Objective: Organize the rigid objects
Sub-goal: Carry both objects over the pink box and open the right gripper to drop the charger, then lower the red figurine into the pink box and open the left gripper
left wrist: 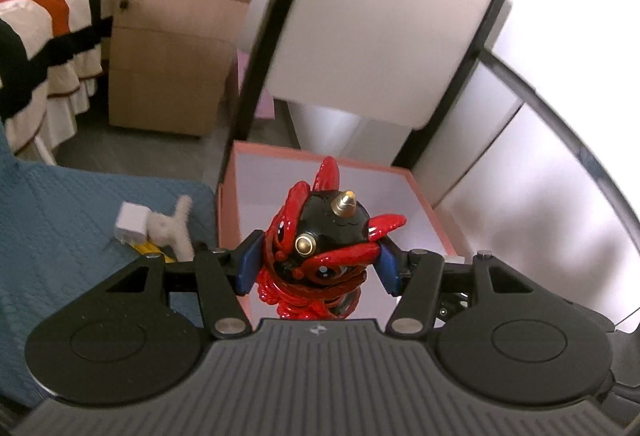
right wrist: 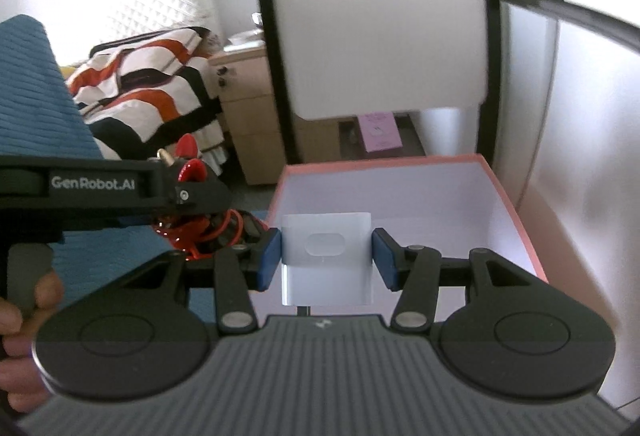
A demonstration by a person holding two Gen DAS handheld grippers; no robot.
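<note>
Pinching a glossy red and black figurine [left wrist: 320, 244] between its blue pads [left wrist: 250, 264], the left tool [left wrist: 320, 264] is held above the near edge of a shallow pink-rimmed box [left wrist: 424, 192]. The figurine is hard and shiny, with curled red fins, painted eyes, a round black head and two brass-coloured studs, one of them cone-shaped. The box is rectangular, with thin salmon-pink walls and a smooth pale lining.

In the right wrist view, a white block [right wrist: 326, 256] is clamped between the blue pads [right wrist: 268, 260] of the right tool [right wrist: 326, 260], over the same box [right wrist: 516, 212]. The block is smooth and matte, boxy with rounded corners, and an oval recess is moulded into its facing side. The left tool [right wrist: 192, 196] is seen from the side at the left of that view, the figurine [right wrist: 192, 168] partly hidden behind it.

To the left of the box, a ribbed teal cloth [left wrist: 60, 216] is spread, and on it lie a small white cube [left wrist: 132, 222], a fuzzy cream toy [left wrist: 176, 228] and something yellow [left wrist: 150, 249], close together. A light wooden cabinet [left wrist: 168, 68] and a striped bedspread [left wrist: 40, 16] are seen beyond.
</note>
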